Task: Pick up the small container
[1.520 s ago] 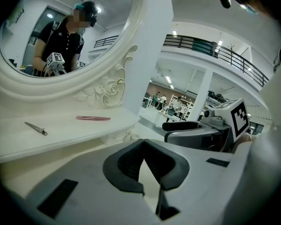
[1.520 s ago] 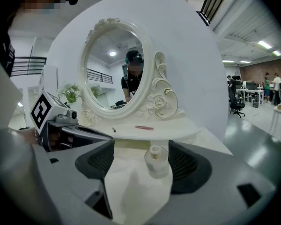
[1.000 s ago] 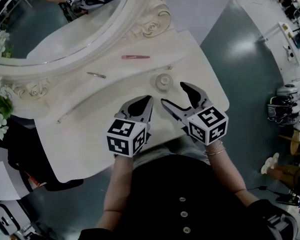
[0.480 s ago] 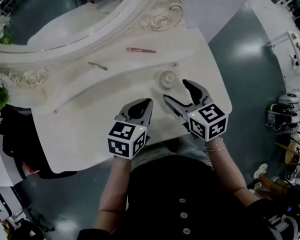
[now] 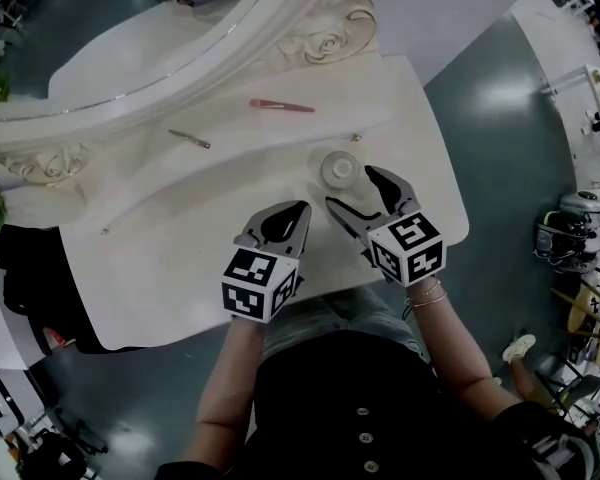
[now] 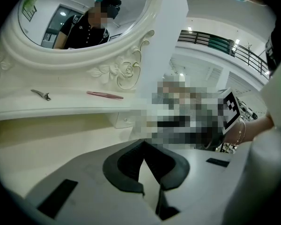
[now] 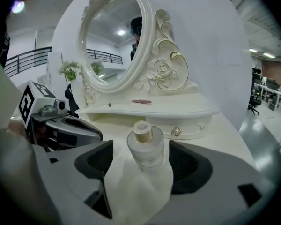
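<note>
Frosted glass, likely: small container (image 7: 145, 149) near the bench's (image 5: 180, 268) right edge seems light, slick, breakable; grip its body. Right gripper (image 5: 351, 188) spread wide beside it, not touching; left gripper (image 6: 143, 149) closed, empty.

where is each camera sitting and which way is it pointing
Head view: on the head, steeply down at the dressing table; forearms, left gripper and right gripper show.
Left gripper view: on the left gripper, along its shut jaws toward the mirror; the right wrist shows.
Right gripper view: on the right gripper, facing the mirror, open jaws flanking the small container.
All three share the pink hair clip.
</note>
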Tool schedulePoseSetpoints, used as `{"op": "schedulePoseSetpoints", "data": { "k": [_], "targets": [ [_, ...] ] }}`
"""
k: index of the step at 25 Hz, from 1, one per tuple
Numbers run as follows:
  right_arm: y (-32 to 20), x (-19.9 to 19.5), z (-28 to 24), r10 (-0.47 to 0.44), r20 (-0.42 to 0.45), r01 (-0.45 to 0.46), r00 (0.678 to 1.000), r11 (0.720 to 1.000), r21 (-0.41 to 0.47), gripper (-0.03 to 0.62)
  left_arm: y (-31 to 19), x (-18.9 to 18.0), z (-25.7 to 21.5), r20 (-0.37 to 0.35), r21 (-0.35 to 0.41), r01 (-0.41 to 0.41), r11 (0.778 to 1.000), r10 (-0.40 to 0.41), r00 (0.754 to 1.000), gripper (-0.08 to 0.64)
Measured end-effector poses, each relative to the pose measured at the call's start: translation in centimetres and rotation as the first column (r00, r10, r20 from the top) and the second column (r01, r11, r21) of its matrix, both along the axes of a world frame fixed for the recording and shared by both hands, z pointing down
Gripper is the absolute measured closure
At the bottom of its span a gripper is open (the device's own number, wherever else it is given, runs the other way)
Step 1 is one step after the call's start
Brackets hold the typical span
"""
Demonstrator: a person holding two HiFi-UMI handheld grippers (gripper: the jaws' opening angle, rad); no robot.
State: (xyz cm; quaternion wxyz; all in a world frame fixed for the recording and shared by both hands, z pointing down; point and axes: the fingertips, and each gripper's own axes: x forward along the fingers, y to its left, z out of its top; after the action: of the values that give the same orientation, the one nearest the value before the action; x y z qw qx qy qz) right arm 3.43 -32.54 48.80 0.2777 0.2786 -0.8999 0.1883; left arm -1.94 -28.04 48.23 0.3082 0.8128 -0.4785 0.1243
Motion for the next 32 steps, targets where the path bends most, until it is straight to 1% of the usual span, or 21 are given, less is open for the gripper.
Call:
{"op": "schedulePoseSetpoints", "data": {
  "k": [4, 13, 17, 25, 32],
  "targets": [
    [-0.9, -0.2, 1.3, -0.011, -0.043, 0.012, 0.999, 1.0, 0.022, 0.223, -0.9, -0.1, 0.9, 0.007, -0.016, 0.017, 1.0, -0.017, 1.0, 0.546],
    [-1.7, -1.4, 3.3, -0.044, -0.059, 0.043, 0.997, 0.999, -0.01, 0.221, -1.5, -0.1, 2.3, 0.0, -0.043, 0.033, 0.999, -0.033, 0.999, 0.546],
    [-1.9, -2.1, 3.8, -0.066, -0.072, 0.066, 0.995, 0.998, -0.004, 0.221, -1.9, -0.4, 2.5, -0.025, -0.038, 0.052, 0.998, -0.053, 0.998, 0.546],
    [-2.6, -3.0, 4.7, -0.078, -0.091, 0.078, 0.993, 0.997, 0.003, 0.221, -2.1, -0.7, 2.7, -0.041, -0.033, 0.069, 0.997, -0.07, 0.997, 0.546],
    [-2.8, -3.7, 5.1, -0.09, -0.11, 0.093, 0.99, 0.996, 0.017, 0.222, -1.9, -1.1, 2.9, -0.041, -0.036, 0.073, 0.997, -0.074, 0.996, 0.546]
  ]
}}
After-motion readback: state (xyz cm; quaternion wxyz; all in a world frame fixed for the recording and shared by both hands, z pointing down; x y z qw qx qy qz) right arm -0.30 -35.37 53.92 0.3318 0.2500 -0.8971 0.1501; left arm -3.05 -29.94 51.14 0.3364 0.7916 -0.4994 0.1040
